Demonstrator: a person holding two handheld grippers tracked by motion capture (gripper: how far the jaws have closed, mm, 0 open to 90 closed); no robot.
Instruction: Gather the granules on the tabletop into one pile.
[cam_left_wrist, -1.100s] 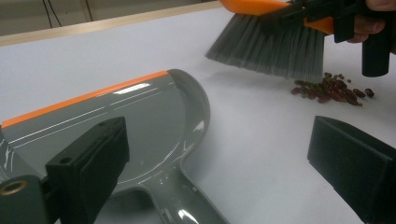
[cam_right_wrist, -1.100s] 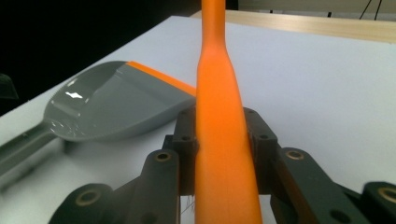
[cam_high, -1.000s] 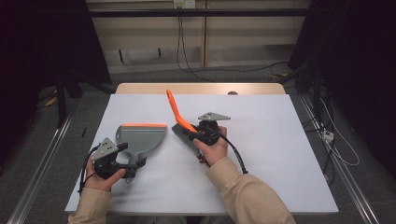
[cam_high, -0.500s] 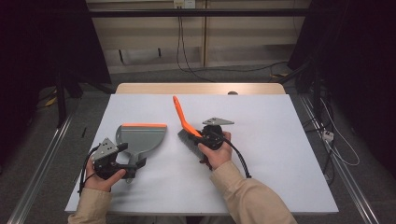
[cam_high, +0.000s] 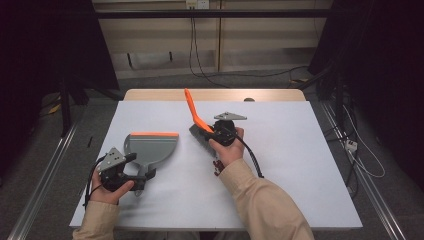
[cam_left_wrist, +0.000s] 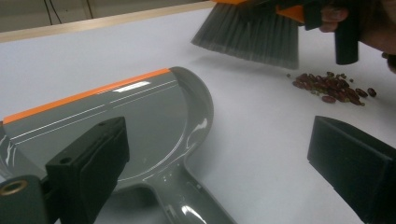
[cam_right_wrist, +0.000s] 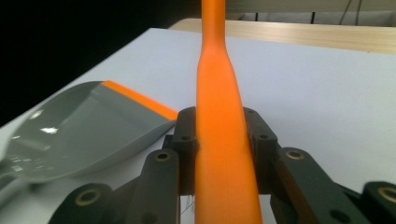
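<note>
White tabletop (cam_high: 300, 175) carries a grey dustpan (cam_high: 150, 149) with orange lip, centre-left of the high view, its handle at the left tongs (cam_high: 131, 167), whose jaws stand apart in the left gripper view, not clamped. Right tongs (cam_high: 216, 134) are closed on the orange brush handle (cam_right_wrist: 223, 140), bristles (cam_left_wrist: 250, 35) raised over the tabletop beside a pile of small dark red beans (cam_left_wrist: 332, 87), right of frame. Step looks like sweep setup: next, drop bristles behind beans, drag toward pan lip, and steady the pan.
</note>
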